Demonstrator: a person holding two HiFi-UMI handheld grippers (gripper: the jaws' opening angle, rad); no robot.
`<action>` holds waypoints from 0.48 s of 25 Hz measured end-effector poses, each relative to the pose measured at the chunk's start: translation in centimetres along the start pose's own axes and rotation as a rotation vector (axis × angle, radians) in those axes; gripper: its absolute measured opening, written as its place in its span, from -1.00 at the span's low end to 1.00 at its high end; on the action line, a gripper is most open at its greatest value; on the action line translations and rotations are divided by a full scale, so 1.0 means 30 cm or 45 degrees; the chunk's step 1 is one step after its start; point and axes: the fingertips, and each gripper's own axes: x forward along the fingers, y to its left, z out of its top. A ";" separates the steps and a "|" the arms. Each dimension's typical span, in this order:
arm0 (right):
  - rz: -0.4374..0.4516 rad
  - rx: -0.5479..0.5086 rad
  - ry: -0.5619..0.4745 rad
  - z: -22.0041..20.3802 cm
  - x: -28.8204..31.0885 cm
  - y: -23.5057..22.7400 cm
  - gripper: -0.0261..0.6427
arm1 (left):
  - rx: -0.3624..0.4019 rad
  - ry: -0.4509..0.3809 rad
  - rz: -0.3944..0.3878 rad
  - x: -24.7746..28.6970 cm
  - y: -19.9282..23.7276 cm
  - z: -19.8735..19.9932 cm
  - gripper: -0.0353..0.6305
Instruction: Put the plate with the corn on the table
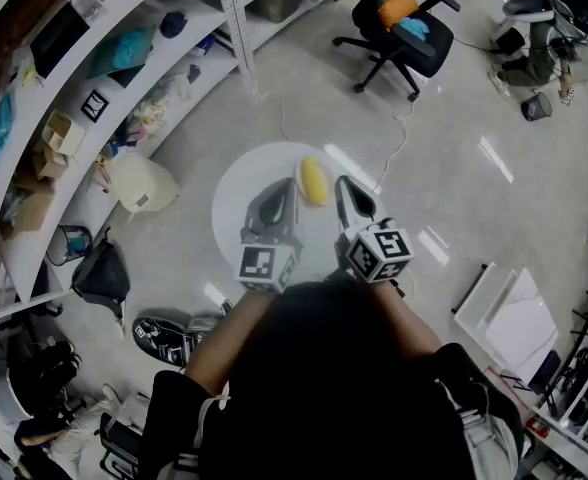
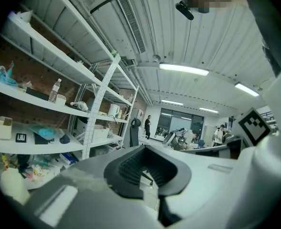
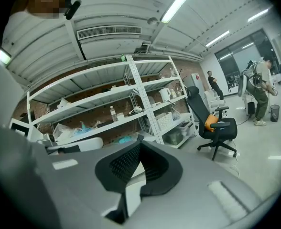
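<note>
A round white plate (image 1: 246,190) hangs above the floor in front of me, with a yellow corn cob (image 1: 314,180) lying near its far edge. My left gripper (image 1: 277,206) is shut on the plate's near rim on the left, and my right gripper (image 1: 354,202) is shut on the rim to the right of the corn. In the left gripper view the left gripper (image 2: 147,174) shows dark pads together around a thin white sliver of plate. The right gripper view shows the same for the right gripper (image 3: 136,170). No table shows in any view.
White shelving (image 1: 94,88) full of boxes and bags curves along the left. A black office chair (image 1: 399,23) stands ahead. A white bin (image 1: 139,183) and a black bag (image 1: 102,273) sit by the shelves. White boards (image 1: 509,313) lie at right. People stand far off (image 3: 261,87).
</note>
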 end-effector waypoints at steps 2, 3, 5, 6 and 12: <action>-0.014 -0.001 0.004 0.000 -0.002 -0.004 -0.90 | 0.022 -0.003 -0.007 0.002 -0.002 -0.003 -0.89; -0.011 0.001 0.007 -0.009 -0.004 -0.008 -0.90 | 0.029 -0.005 -0.011 0.003 -0.004 -0.005 -0.89; -0.004 0.003 0.015 -0.030 -0.006 -0.017 -0.90 | 0.033 -0.002 -0.013 0.004 -0.006 -0.008 -0.89; -0.005 -0.003 0.020 -0.036 -0.007 -0.020 -0.90 | 0.035 0.005 -0.010 0.004 -0.004 -0.013 -0.89; -0.015 -0.029 0.020 -0.032 -0.008 -0.025 -0.90 | 0.003 0.030 0.020 0.006 0.021 -0.045 -0.89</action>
